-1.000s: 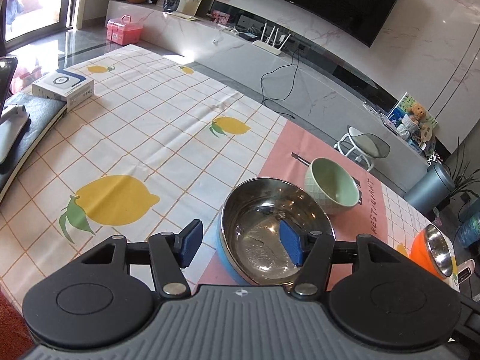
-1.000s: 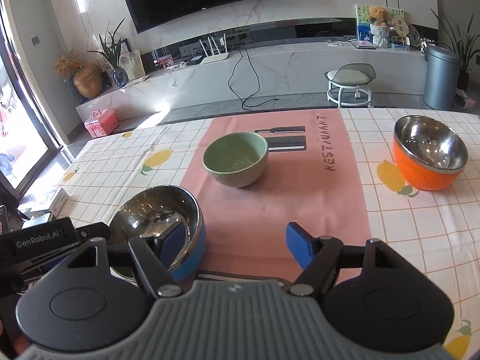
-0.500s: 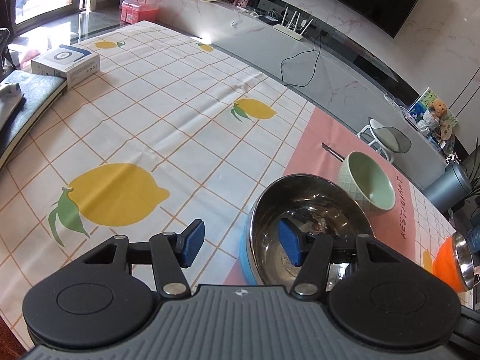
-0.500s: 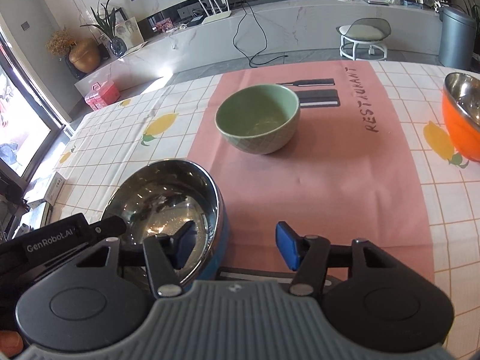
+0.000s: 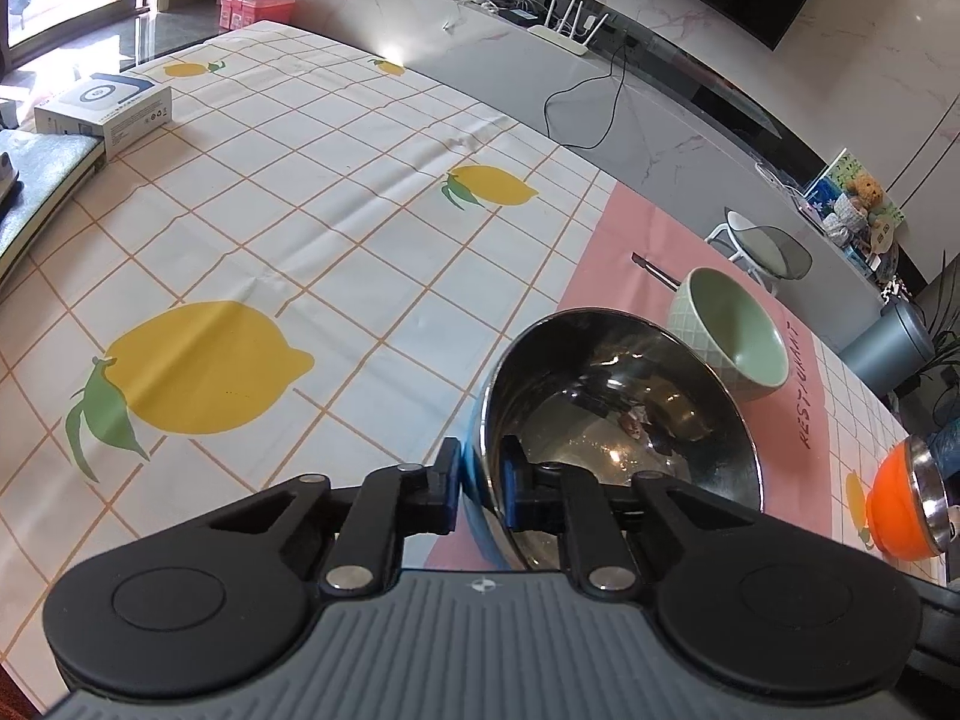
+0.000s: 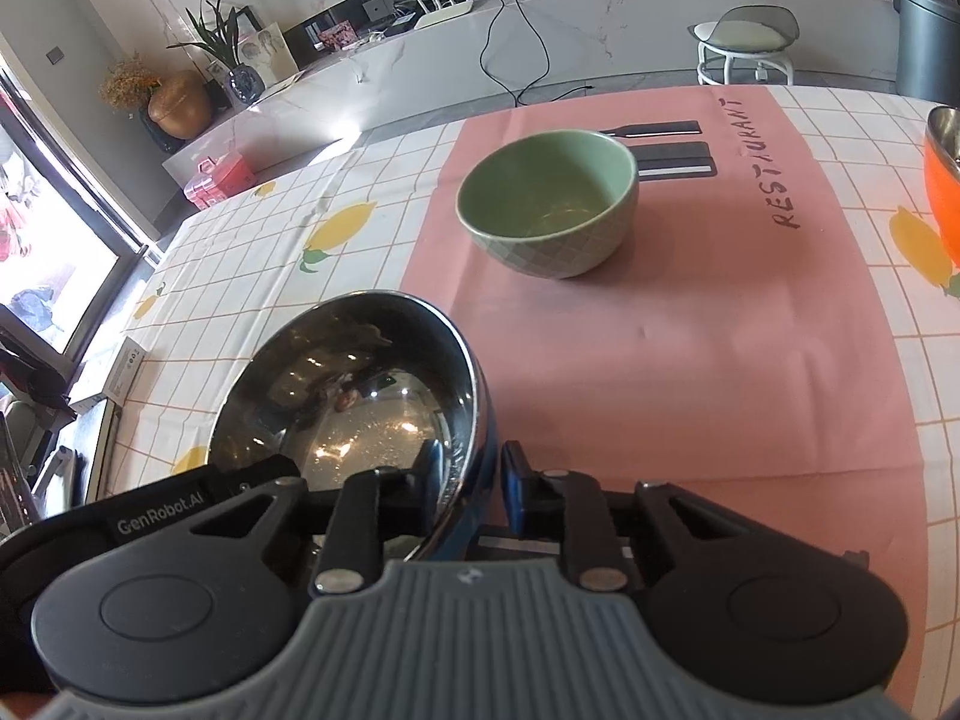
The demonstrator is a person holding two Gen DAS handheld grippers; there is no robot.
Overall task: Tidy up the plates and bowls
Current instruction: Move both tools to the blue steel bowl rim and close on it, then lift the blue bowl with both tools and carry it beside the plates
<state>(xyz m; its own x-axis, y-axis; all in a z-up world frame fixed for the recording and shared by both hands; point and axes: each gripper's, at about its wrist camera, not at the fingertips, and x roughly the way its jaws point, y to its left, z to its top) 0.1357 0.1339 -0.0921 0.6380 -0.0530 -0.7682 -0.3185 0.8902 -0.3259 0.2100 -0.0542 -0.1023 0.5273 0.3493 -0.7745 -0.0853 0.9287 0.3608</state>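
Note:
A steel bowl with a blue outside [image 5: 618, 414] sits at the near edge of the pink mat. My left gripper [image 5: 480, 483] is shut on its left rim, one pad inside and one outside. My right gripper [image 6: 471, 483] is shut on its right rim [image 6: 360, 396] the same way. A green ceramic bowl [image 6: 549, 201] stands upright further back on the mat; it also shows in the left wrist view [image 5: 735, 333]. An orange bowl with a steel inside [image 5: 906, 507] stands at the far right, cut off at the right wrist view's edge [image 6: 942, 162].
The table wears a lemon-print cloth [image 5: 300, 210] with a pink mat [image 6: 690, 324] marked RESTAURANT. A white box [image 5: 102, 105] and a dark tray [image 5: 36, 192] lie at the left edge. Black cutlery [image 6: 666, 144] lies behind the green bowl.
Both grippers were open around the steel bowl's rim and have now shut on it, left on the left rim, right on the right rim. Both cameras came closer to the bowl.

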